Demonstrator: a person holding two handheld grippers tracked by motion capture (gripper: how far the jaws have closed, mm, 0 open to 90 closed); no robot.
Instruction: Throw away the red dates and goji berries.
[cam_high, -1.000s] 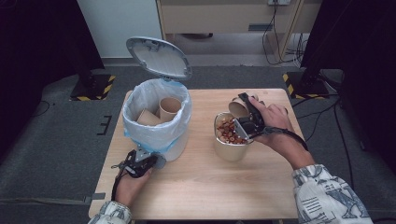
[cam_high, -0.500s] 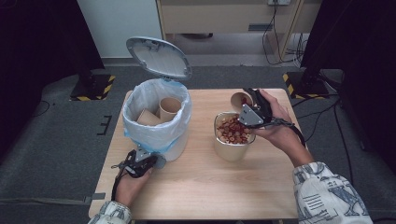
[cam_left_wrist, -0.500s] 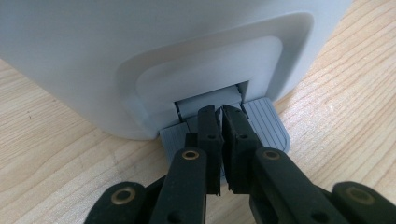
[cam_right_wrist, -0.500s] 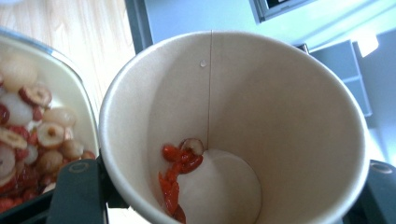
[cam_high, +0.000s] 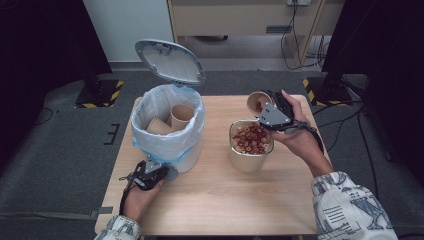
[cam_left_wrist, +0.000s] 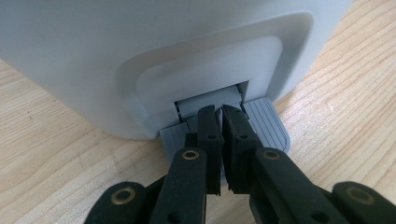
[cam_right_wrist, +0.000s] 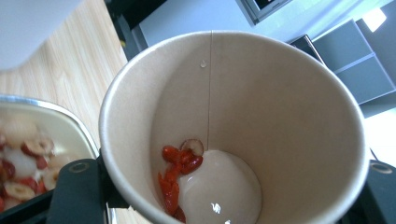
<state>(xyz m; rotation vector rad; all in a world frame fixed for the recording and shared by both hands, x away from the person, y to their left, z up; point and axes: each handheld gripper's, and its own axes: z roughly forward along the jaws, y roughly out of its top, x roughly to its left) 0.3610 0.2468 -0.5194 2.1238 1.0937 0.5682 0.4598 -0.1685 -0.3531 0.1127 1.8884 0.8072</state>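
the right gripper is held above the far right part of the wooden table, its fingers closed around a paper cup that is tipped on its side with the mouth turned toward the person. in the right gripper view the black fingers sit on either side of the cup's wall, and a few red dried fruit pieces cling to the inside near the bottom, beside the pale glossy base. just below and in front of the cup stands a metal-rimmed container full of red and pale fruit slices, resting on the table; the cup is lifted clear of it, near its far rim. the left gripper lies low at the near left of the table, against the foot of a white pedal bin. in the left gripper view its fingers are nearly together with only a thin slit between them, gripping nothing, and their tips rest on the grey ribbed pedal at the base of the bin. the bin's lid stands open, a pale blue-edged liner bag is folded over its rim, and two empty paper cups lie inside it.
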